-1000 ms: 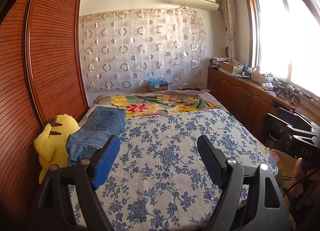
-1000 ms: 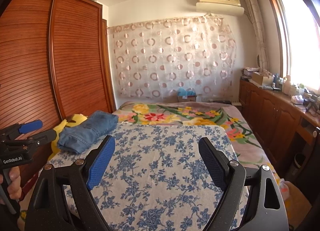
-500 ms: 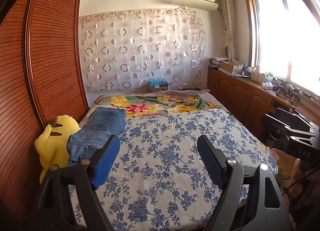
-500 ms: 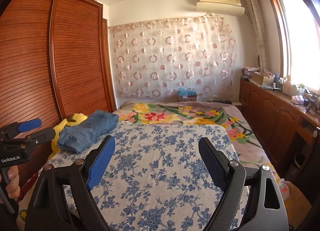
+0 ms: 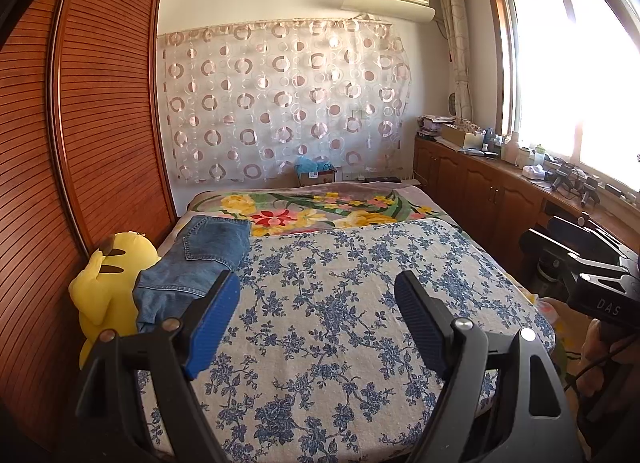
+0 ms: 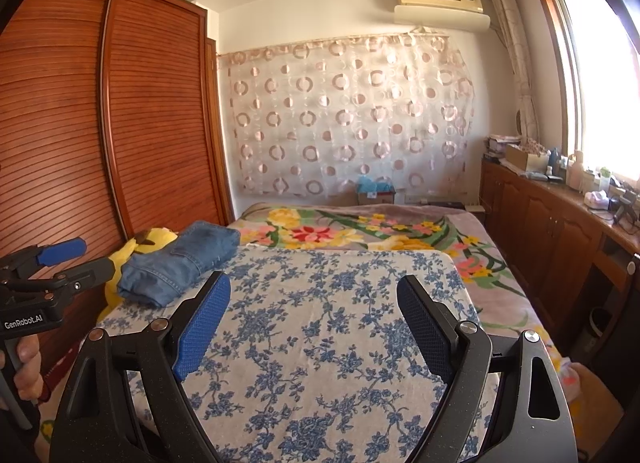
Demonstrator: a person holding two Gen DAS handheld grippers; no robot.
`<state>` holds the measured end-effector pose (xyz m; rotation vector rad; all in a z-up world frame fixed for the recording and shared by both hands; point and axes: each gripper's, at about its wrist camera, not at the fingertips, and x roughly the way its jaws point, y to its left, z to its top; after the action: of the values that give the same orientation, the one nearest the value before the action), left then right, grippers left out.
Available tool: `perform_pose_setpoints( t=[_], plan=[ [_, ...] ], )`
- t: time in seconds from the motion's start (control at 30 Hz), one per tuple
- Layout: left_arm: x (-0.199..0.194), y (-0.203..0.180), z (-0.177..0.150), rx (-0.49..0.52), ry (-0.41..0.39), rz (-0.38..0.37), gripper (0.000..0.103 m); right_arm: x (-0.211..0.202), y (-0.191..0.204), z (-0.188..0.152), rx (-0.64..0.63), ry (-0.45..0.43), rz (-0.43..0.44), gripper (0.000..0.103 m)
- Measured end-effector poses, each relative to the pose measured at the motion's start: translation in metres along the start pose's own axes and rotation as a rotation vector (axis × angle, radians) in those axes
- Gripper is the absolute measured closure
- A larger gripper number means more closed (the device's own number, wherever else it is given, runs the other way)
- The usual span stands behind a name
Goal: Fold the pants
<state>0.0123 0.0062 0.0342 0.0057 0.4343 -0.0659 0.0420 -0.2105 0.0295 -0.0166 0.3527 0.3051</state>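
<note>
Folded blue jeans lie at the far left of the bed, on the blue-flowered white cover, leaning against a yellow plush toy. In the right wrist view the jeans show as a thick folded bundle. My left gripper hovers over the near end of the bed, open, with nothing between its blue pads; the jeans are ahead and to its left. My right gripper is open too and holds nothing over the cover. Each gripper shows at the edge of the other's view, the left gripper held by a hand.
A yellow plush toy sits between the jeans and the slatted wooden wardrobe on the left. A floral blanket covers the far half of the bed. Wooden cabinets with clutter run under the window on the right.
</note>
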Motion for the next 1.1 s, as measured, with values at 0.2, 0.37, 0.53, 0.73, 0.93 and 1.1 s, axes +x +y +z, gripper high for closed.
perform_pose_setpoints(
  t=[0.2,0.37,0.53,0.73,0.93,1.1],
  plan=[
    [0.0001,-0.0001,-0.0002,-0.001,-0.001,0.0,0.023,-0.0008,0.0004,-0.001,0.001,0.0,-0.002,0.016],
    [-0.0042,-0.001,0.0001,-0.001,-0.006,0.001,0.023,-0.001,0.0009,-0.0013,0.0,0.0,-0.003,0.016],
    [-0.0069,-0.0014,0.0017,-0.002,-0.009,0.002,0.023,-0.001,0.0007,-0.0012,0.0,0.0,-0.005,0.016],
    [-0.0079,-0.0014,0.002,-0.001,-0.009,0.002,0.023,-0.0009,0.0004,-0.0012,0.0,0.0,-0.003,0.016],
    [-0.008,-0.0016,0.0018,-0.001,-0.01,0.003,0.023,-0.001,0.0002,-0.0011,0.0,-0.001,-0.003,0.016],
    [-0.0088,-0.0017,0.0024,-0.001,-0.011,0.004,0.023,-0.0008,0.0005,-0.0011,0.0,0.0,-0.003,0.016]
  ],
)
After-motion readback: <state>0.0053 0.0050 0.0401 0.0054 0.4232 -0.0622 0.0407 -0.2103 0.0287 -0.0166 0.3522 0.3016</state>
